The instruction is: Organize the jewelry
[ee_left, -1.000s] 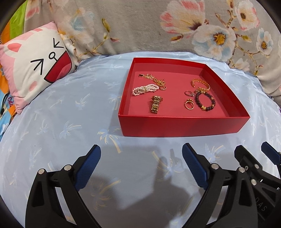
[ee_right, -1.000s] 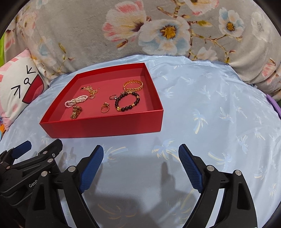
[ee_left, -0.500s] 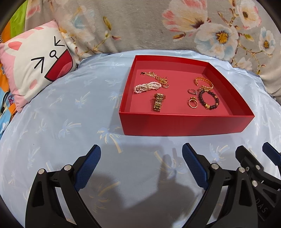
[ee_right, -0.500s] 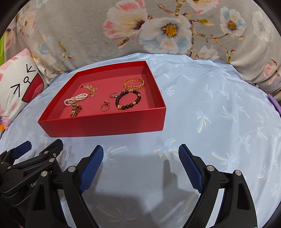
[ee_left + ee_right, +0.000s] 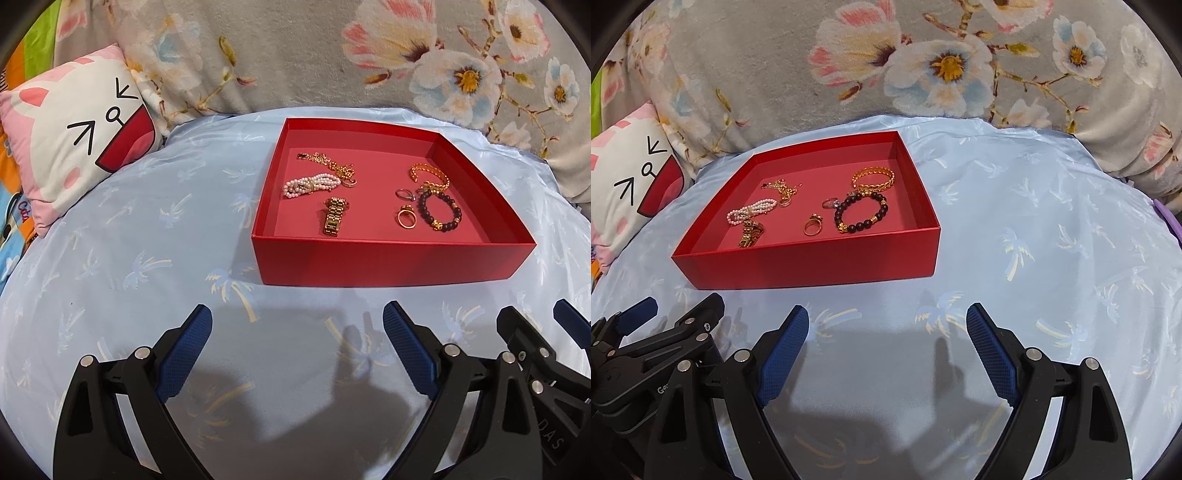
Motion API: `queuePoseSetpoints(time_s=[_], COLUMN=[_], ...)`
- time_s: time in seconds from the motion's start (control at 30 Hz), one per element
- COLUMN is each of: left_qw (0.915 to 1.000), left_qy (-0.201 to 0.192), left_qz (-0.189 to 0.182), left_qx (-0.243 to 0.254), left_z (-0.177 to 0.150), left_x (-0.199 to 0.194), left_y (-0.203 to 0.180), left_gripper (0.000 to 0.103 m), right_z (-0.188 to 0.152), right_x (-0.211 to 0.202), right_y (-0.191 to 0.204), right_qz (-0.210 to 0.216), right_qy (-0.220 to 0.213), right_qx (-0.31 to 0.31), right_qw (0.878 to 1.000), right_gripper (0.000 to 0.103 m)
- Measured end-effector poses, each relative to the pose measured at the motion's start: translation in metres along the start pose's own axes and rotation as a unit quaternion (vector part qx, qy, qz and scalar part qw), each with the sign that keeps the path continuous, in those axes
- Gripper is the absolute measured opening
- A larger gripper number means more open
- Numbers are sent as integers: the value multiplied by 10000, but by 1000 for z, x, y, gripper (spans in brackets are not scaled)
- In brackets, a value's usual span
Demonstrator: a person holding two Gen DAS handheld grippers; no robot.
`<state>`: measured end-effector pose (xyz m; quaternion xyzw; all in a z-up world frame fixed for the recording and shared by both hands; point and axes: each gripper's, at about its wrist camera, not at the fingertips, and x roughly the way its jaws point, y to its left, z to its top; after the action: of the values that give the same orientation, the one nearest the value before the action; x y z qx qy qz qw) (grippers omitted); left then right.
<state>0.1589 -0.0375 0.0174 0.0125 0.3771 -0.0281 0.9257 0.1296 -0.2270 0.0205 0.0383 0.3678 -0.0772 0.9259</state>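
A shallow red box (image 5: 391,262) (image 5: 812,266) lies on the pale blue cloth. Inside it are a pearl bracelet (image 5: 312,184) (image 5: 751,212), a gold chain (image 5: 327,162) (image 5: 781,188), a gold watch band (image 5: 334,216) (image 5: 750,234), a gold bangle (image 5: 430,173) (image 5: 873,177), a dark bead bracelet (image 5: 439,210) (image 5: 862,214), a gold ring (image 5: 406,218) (image 5: 812,227) and a silver ring (image 5: 404,194) (image 5: 831,203). My left gripper (image 5: 297,328) hovers open in front of the box. My right gripper (image 5: 886,326) is open too, beside it, nothing between its fingers.
A grey floral blanket (image 5: 295,55) (image 5: 923,66) rises behind the box. A pink and white cartoon cushion (image 5: 81,133) (image 5: 624,188) leans at the left. The blue cloth (image 5: 1052,240) spreads wide to the right of the box.
Both views have drifted slightly so the box sits a little lower and nearer. The jewelry has not moved and both grippers stay open.
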Motion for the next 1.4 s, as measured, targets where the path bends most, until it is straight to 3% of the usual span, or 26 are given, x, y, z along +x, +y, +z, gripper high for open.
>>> queuePoseSetpoints(time_s=[1.4], left_qw=[9991], left_qy=[-360], left_qz=[234], left_qx=[13], left_z=[1], left_x=[-16], left_y=[0], left_gripper=[89], right_z=[-1], right_x=[-5], right_y=[3], right_qz=[-191], right_qy=[-123], right_qx=[-93], right_qw=[9997], right_gripper=[86])
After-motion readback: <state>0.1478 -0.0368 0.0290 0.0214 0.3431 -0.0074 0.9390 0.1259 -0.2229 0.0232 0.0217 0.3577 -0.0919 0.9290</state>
